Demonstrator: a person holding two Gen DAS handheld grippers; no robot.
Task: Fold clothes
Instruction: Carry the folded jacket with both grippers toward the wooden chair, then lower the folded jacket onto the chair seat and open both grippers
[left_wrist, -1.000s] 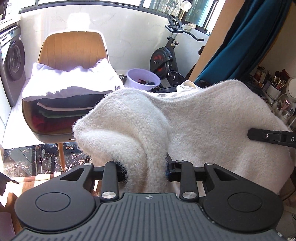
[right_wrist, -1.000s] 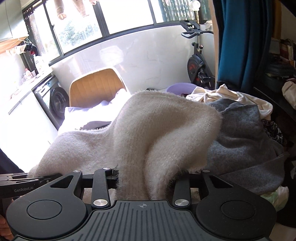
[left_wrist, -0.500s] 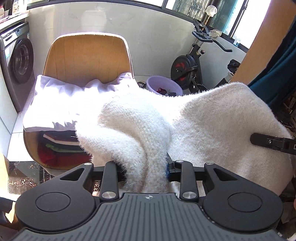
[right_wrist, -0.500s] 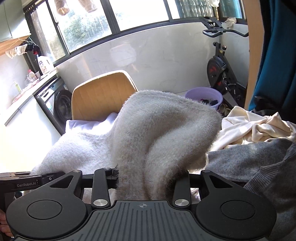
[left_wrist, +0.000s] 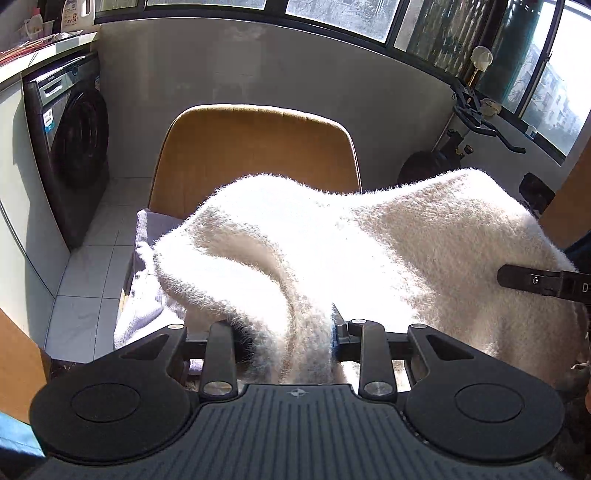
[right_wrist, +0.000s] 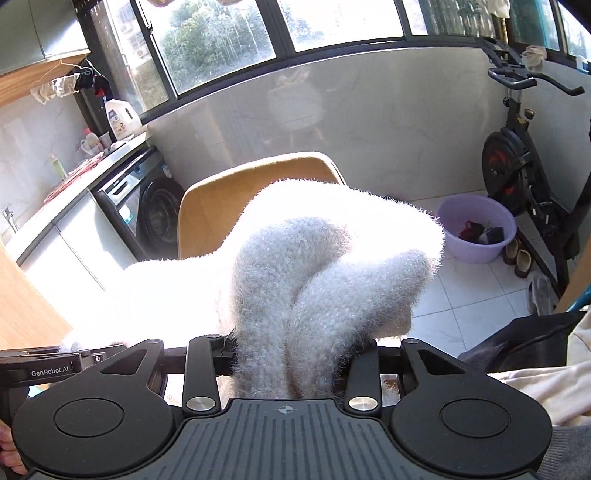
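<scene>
A fluffy white sweater (left_wrist: 332, 251) hangs bunched between both grippers, held up in front of a tan chair (left_wrist: 255, 155). My left gripper (left_wrist: 291, 332) is shut on one bunched edge of it; the fingertips are buried in the knit. My right gripper (right_wrist: 291, 350) is shut on the other edge of the same sweater (right_wrist: 325, 266), folds spilling over the fingers. The right gripper's finger (left_wrist: 535, 282) shows at the right edge of the left wrist view, and the left gripper's body (right_wrist: 48, 367) at the left edge of the right wrist view.
A pale lilac folded cloth (left_wrist: 144, 295) lies on the chair seat under the sweater. A washing machine (left_wrist: 70, 155) stands left, an exercise bike (right_wrist: 517, 166) and a purple basin (right_wrist: 476, 232) right. Cream and grey garments (right_wrist: 546, 387) lie at lower right.
Both grippers have carried the sweater left and forward toward the chair; the chair back now fills the middle of view, and the stack of folded clothes is hidden under the sweater.
</scene>
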